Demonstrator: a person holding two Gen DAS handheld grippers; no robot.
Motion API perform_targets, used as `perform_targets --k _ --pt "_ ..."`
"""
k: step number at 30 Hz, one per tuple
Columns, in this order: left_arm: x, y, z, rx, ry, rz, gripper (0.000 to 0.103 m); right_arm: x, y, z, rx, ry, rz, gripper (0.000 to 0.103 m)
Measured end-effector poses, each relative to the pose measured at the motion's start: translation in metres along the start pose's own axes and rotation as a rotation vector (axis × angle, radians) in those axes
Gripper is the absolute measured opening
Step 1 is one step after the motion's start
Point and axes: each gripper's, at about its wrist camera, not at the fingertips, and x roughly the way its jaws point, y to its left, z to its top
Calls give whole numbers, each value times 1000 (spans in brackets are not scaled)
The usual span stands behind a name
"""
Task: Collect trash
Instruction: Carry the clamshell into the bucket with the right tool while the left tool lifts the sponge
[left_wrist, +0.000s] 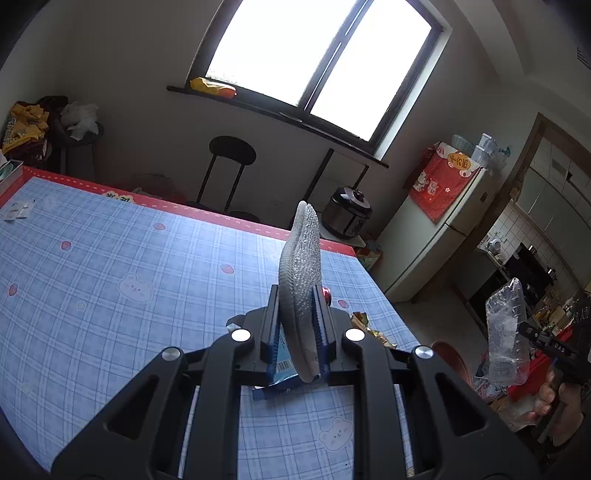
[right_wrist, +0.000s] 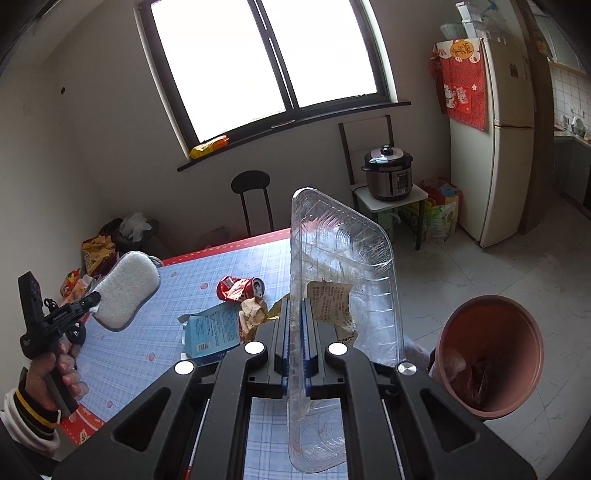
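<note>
The left gripper (left_wrist: 297, 328) is clamped on a grey sponge (left_wrist: 301, 266), which stands on edge between the two pads and rises well above the fingertips; in the right wrist view the same sponge (right_wrist: 125, 290) shows its white face, held up over the left edge of the table (right_wrist: 155, 332) by a hand (right_wrist: 55, 376) in a striped cuff.

The right gripper (right_wrist: 295, 332) is pressed together on a clear plastic tray (right_wrist: 340, 266), gripped by one thin wall so that the tray stands upright, its open side turned right; a crumpled paper label (right_wrist: 332, 302) sticks to its inside; from the left wrist view the tray (left_wrist: 506, 332) hangs off the table's right side, the holding hand (left_wrist: 554, 398) below it.

On the blue checked tablecloth, just beyond the right gripper's fingers, lie a flattened blue carton (right_wrist: 214, 328), crumpled wrappers (right_wrist: 255, 310) touching it, and a crushed red can (right_wrist: 240, 288) on its side a little farther out; the carton (left_wrist: 280, 350) also peeks out under the left gripper.

Beside the table, low to the right, a terracotta-coloured bin (right_wrist: 491, 354) stands tilted towards the camera with some dark scraps inside; it is apart from the tray.
</note>
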Motion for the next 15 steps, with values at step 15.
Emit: perform_targets --k 15 --pt "-16 -117 13 93 -63 -49 20 -41 -163 38 149 -68 -163 6"
